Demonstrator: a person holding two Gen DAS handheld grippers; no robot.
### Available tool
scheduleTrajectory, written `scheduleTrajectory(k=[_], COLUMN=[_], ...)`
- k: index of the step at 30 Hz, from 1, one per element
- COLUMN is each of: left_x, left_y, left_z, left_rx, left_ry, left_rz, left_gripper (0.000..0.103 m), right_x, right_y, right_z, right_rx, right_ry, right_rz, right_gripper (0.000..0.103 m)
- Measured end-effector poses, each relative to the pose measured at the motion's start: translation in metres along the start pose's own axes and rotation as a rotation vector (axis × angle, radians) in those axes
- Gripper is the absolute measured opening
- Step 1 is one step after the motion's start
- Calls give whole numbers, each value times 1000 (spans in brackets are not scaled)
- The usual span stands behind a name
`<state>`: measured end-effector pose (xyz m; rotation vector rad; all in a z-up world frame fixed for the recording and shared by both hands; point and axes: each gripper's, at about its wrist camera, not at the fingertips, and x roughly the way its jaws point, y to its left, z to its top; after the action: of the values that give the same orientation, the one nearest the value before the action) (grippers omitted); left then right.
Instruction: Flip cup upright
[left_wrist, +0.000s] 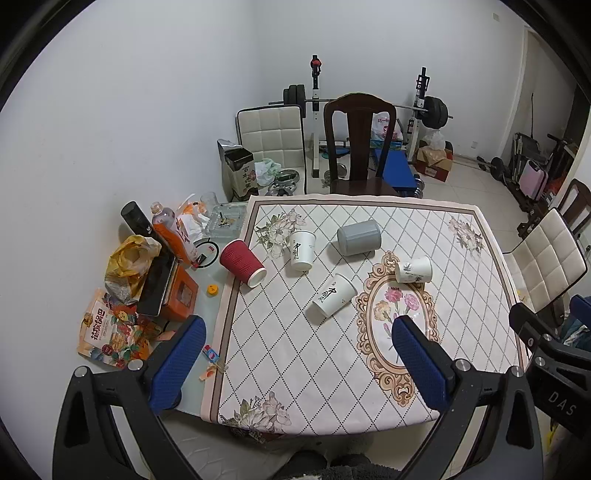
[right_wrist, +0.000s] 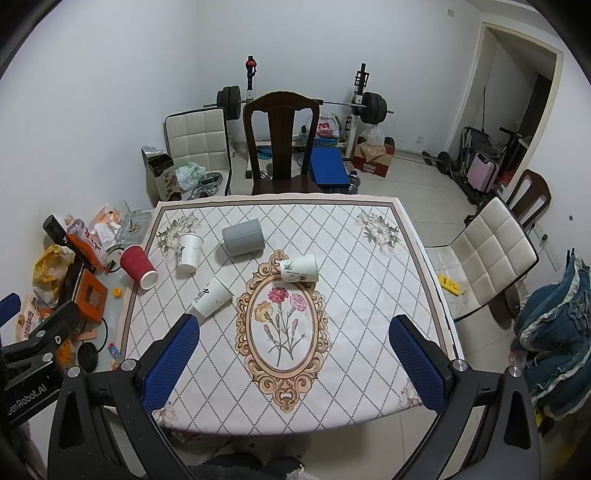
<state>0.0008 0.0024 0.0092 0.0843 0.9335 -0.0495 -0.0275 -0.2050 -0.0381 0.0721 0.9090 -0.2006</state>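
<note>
Left wrist view shows five cups lying on their sides on the flowery tablecloth (left_wrist: 295, 369). A red cup (left_wrist: 242, 263) lies at the cloth's left edge, in the middle left of the frame. Just right of it is a white cup with black writing (left_wrist: 302, 250), and lower down another white cup with black writing (left_wrist: 333, 295). A gray cup (left_wrist: 359, 237) lies near the top middle of the cloth. A white cup with a flower print (left_wrist: 414, 270) lies to the right, touching the gold oval frame pattern.

My left gripper (left_wrist: 299, 365) hangs over the near part of the cloth, blue pads wide apart, holding nothing. In the right wrist view, my right gripper (right_wrist: 293, 365) is wide apart too and holds nothing, with the flower oval between its pads.

Snack bags and an orange bottle (left_wrist: 173, 236) crowd the left side. A dark wooden chair (left_wrist: 358, 144) stands behind the table.
</note>
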Motion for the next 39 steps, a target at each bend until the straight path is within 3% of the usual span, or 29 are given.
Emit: scheduleTrajectory(k=[39], left_x=[-1], left_y=[-21], left_z=[-16], left_rx=[-4], left_ry=[16], left_rz=[3], left_gripper=[103], right_x=[-1], right_y=[-16], right_z=[1], right_rx=[-14], right_ry=[26], right_rz=[18], right_gripper=[103])
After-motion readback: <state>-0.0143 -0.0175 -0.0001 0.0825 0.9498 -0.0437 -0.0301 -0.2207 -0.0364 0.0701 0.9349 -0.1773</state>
